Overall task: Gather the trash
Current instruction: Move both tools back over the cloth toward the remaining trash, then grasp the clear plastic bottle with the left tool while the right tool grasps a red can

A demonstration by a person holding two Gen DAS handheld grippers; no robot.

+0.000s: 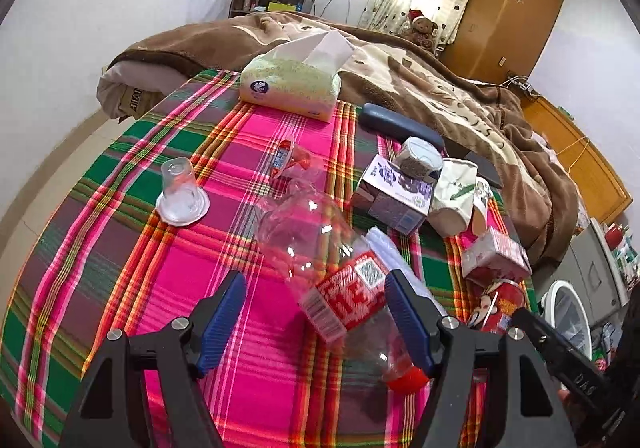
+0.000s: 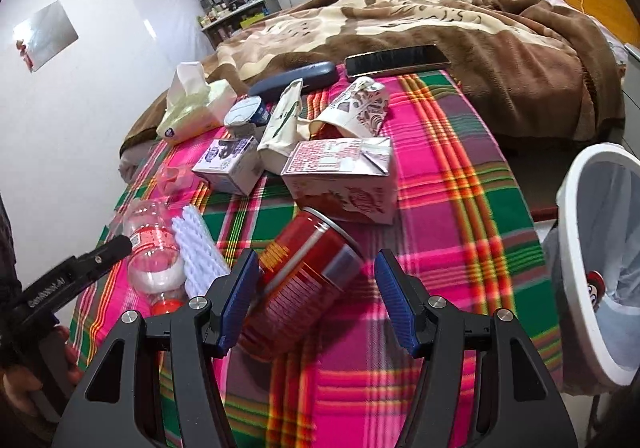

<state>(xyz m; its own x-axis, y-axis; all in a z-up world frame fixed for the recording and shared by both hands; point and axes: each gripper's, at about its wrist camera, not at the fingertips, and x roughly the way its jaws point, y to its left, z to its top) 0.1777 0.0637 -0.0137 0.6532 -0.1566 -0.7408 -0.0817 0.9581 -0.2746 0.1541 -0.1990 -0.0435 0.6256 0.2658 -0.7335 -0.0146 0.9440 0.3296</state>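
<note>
On the left side of the plaid-covered bed point(image 1: 120, 176), the left gripper point(image 1: 316, 322) hangs over a crushed clear plastic bottle point(image 1: 320, 260). The bottle lies on its side with its long axis running diagonally away from the camera, its red cap point(image 1: 408, 380) at the near end, low by the right-hand finger, and its crumpled base pointing up and to the left. The blue fingers point(image 1: 222, 320) stand wide apart. The labelled middle of the bottle sits between them, nearer the right-hand finger, which looks to be touching or almost touching the label; the other finger is well clear. Nothing is gripped yet.

Farther right, the right gripper point(image 2: 316, 298) straddles a red can point(image 2: 300, 288) lying tilted on the cloth, its rimmed end pointing away and up, its body running back toward the camera. Its fingers point(image 2: 240, 300) are also spread wide: the left-hand one presses against or sits just beside the can's side, the right-hand one stands apart from it.

A white-rimmed bin point(image 2: 592, 260) with a liner stands off the bed's right edge, nearest the right gripper. In my judgement the can is the likelier first pick, since it is squarely between the fingers and the bin is close; closing across the can's width looks enough. The bottle would need the left gripper shifted rightward.
</note>
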